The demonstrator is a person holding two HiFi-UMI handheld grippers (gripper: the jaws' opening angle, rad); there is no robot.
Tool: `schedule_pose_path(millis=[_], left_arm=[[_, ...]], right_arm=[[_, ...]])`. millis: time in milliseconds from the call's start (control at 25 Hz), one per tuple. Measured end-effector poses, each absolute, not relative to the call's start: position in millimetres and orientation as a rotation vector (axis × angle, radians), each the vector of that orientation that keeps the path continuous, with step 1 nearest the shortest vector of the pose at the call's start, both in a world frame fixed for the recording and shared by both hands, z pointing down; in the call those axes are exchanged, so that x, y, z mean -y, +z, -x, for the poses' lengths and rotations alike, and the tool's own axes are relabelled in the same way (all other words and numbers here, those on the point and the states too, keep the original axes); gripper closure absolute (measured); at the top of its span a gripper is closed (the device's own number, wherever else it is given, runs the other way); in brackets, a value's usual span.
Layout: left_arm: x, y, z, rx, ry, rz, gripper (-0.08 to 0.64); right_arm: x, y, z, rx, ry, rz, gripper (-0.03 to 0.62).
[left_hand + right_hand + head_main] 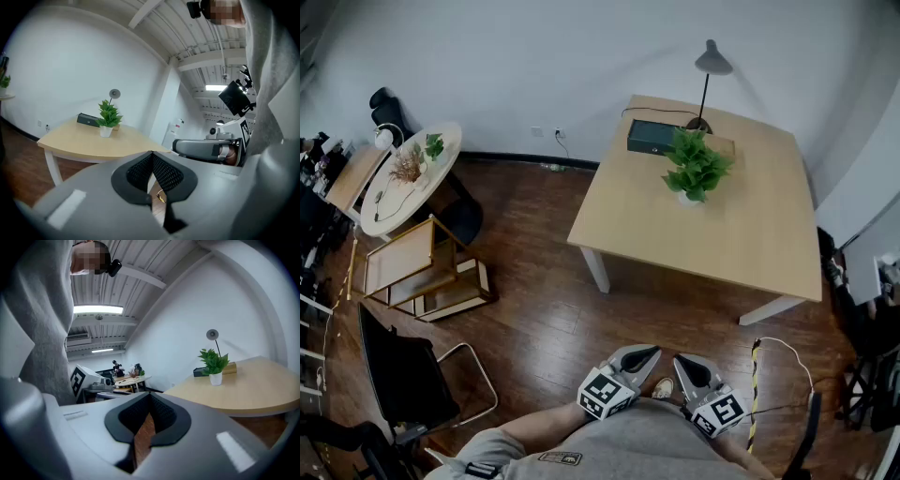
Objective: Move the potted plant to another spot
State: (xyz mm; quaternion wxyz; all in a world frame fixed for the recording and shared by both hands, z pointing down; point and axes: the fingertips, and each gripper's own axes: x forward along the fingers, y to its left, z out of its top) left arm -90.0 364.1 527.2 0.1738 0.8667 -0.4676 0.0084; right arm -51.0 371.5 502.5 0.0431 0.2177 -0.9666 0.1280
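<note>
A green potted plant (695,167) in a small white pot stands on the far part of a light wooden table (741,244). It also shows far off in the left gripper view as the plant (108,118) and in the right gripper view as the plant (214,364). Both grippers are held close to the person's body, well short of the table. My left gripper (643,356) is shut with nothing in it, and my right gripper (685,364) is shut and empty too. Their black pads (152,171) meet at the tips.
A black box (650,137) and a desk lamp (710,70) stand behind the plant. At the left are a round white table (389,202), a wooden shelf unit (422,272) and a black chair (408,375). Dark wooden floor lies between me and the table. A cable (757,389) hangs at the right.
</note>
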Motion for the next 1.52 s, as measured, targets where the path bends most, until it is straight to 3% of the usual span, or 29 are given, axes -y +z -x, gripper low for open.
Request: schedule_pose_path(millis=[720,1520], left_arm=[[-327.4,538.1,136.2,1.325,0.024,-2.454,0.56],[-76.0,551.0,135.0,1.484,0.165,-2.303,0.56]], right_arm=[[-323.2,518.4,83.7,2.866,0.354,-0.793,0.588],[-57.6,531.2,76.6,2.9,0.427,-0.632,0.588]])
